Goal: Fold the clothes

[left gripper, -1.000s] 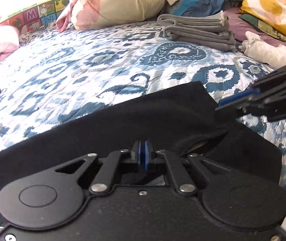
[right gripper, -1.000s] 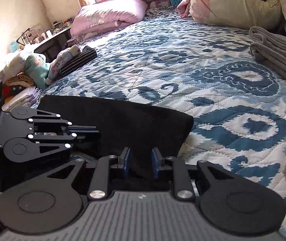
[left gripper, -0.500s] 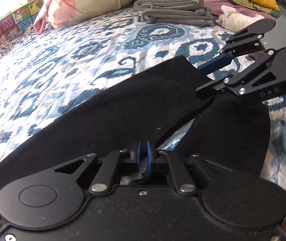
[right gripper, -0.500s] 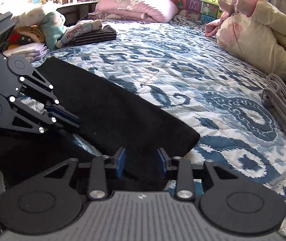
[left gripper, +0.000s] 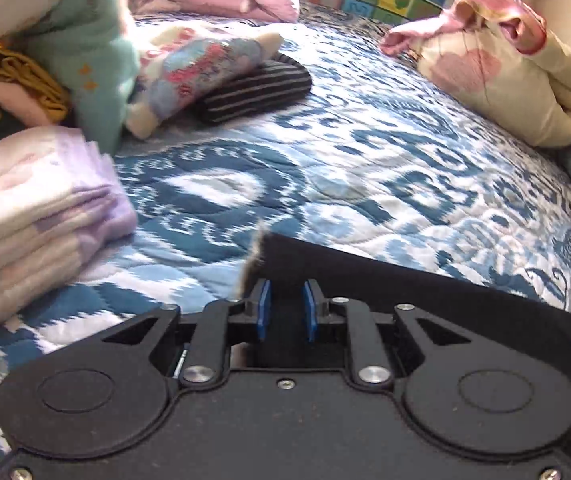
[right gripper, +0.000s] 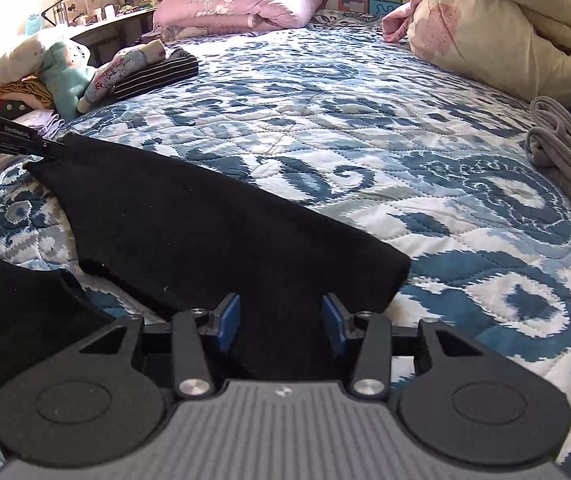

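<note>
A black garment (right gripper: pixel 205 232) lies in a long band across the blue patterned quilt (right gripper: pixel 365 120). My right gripper (right gripper: pixel 281 324) stands open over its near right end, blue pads wide apart and black cloth beneath them. My left gripper (left gripper: pixel 286 312) is at the garment's far left corner (left gripper: pixel 263 248), pads a little apart with the black garment (left gripper: pixel 405 292) lying between them. In the right wrist view the left gripper (right gripper: pixel 47 145) comes in side-on from the left edge, its tip at that corner. Another fold of black cloth (right gripper: pixel 17 312) lies at lower left.
Folded lavender-white laundry (left gripper: pixel 45 208) and a heap of soft clothes (left gripper: pixel 97 52) sit just left of the left gripper. A striped folded piece (right gripper: pixel 157 72) lies behind. Folded grey items (right gripper: pixel 565 152) are at the right, a cream duvet (right gripper: pixel 505 32) and pink pillow (right gripper: pixel 237 8) at the back.
The left gripper has swung out to the garment's left end and its pads, shut on the cloth before, have parted. The right gripper has opened wider. The garment is now drawn out long.
</note>
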`<state>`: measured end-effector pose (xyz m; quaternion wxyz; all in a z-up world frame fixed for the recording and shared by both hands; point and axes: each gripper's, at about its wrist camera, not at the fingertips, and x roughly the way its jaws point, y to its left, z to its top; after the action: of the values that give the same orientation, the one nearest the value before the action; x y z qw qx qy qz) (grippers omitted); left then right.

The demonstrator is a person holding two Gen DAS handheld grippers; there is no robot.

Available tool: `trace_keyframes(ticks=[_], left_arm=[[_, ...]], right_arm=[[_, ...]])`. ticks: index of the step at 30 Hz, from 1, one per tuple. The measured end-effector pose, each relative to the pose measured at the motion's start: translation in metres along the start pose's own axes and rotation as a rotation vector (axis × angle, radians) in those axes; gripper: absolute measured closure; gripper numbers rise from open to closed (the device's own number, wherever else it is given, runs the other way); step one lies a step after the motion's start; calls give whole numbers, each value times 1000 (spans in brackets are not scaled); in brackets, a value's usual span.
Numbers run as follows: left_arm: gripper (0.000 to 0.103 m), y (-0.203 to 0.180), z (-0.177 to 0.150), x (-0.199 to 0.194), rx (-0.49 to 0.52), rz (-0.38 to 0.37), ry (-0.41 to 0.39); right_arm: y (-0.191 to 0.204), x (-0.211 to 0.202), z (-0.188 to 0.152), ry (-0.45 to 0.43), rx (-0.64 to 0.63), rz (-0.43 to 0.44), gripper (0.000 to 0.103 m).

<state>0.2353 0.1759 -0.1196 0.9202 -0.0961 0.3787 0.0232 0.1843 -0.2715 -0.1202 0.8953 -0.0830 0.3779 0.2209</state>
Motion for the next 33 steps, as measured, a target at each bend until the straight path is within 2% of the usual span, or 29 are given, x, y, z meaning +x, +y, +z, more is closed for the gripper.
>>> trace_keyframes(ticks=[1,4,7,9,10,11,16,22,28,33], left_arm=[[85,15,1,-6,-34,12,-12],[85,19,-11,-39,78,39,-23],[80,12,-28,-77,251,48,-37],[70,0,-48,-105,372,37,-60],[59,-6,-59,-119,433,32,-72],[53,-12,-69,-132,494,26,-83],[53,-34,-129,-179,785,12,-119],[53,-54,-194,-177,1085,54,-45],[54,-61,-226,-162,1219,112,-17],[65,-64,-238,-151,1317,190,-34]], right_arm=[[-2,-2,-1,8,-4,-5,56],[-7,-7,-4,33,-15,-20,51],[6,-24,-8,49,-103,-26,51],[13,-42,-9,51,-191,-36,50],[17,-50,-10,52,-239,-40,50],[21,-59,-13,51,-288,-49,49],[38,-87,-31,58,-500,-75,48],[57,-86,-61,94,-677,-74,48],[76,-84,-91,129,-854,-73,52],[97,-57,-104,145,-951,-94,58]])
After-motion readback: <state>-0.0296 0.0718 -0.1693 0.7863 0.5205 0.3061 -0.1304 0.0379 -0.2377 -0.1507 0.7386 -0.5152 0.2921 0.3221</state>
